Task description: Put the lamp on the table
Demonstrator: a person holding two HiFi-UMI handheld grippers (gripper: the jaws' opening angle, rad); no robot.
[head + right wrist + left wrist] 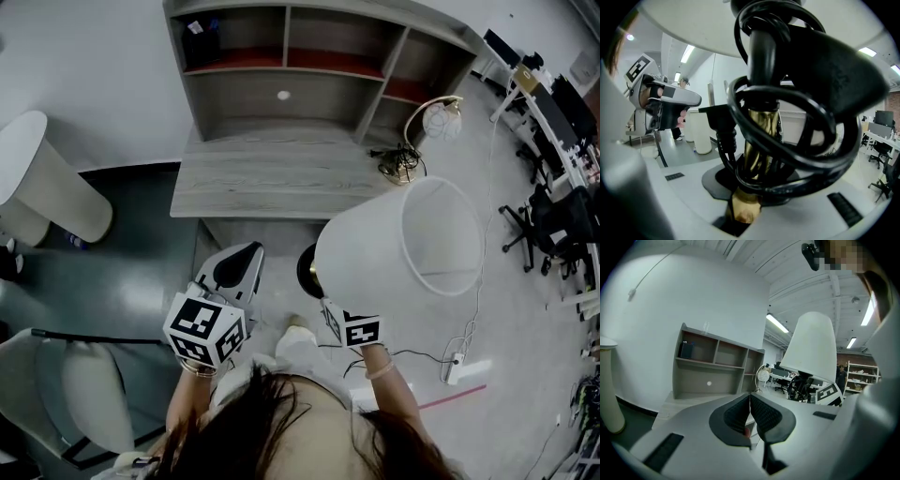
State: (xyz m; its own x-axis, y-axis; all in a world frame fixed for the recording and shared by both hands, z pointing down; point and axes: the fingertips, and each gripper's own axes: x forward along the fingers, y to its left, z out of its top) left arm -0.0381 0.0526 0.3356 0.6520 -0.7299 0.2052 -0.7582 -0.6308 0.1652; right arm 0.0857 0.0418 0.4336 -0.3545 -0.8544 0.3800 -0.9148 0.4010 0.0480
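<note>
Gripping brass-stemmed lamp [398, 246] in right tongs [746, 204], white tapered shade [813, 345], black cord [788, 104] coiled

The lamp stem [758, 133] is glossy brassy metal, its shade [361, 248] matt white, the table [272, 178] matt grey-grained wood.

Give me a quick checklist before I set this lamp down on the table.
1. Right gripper shut on the lamp stem: ok.
2. Cord wound round the stem: ok.
3. Left gripper empty, fingers together: ok.
4. Table bare in the middle: ok; a ring lamp sits by its right end.
5. Lamp base over the table: not ok, short of the front edge.
6. Lamp upright: cannot tell.
</note>
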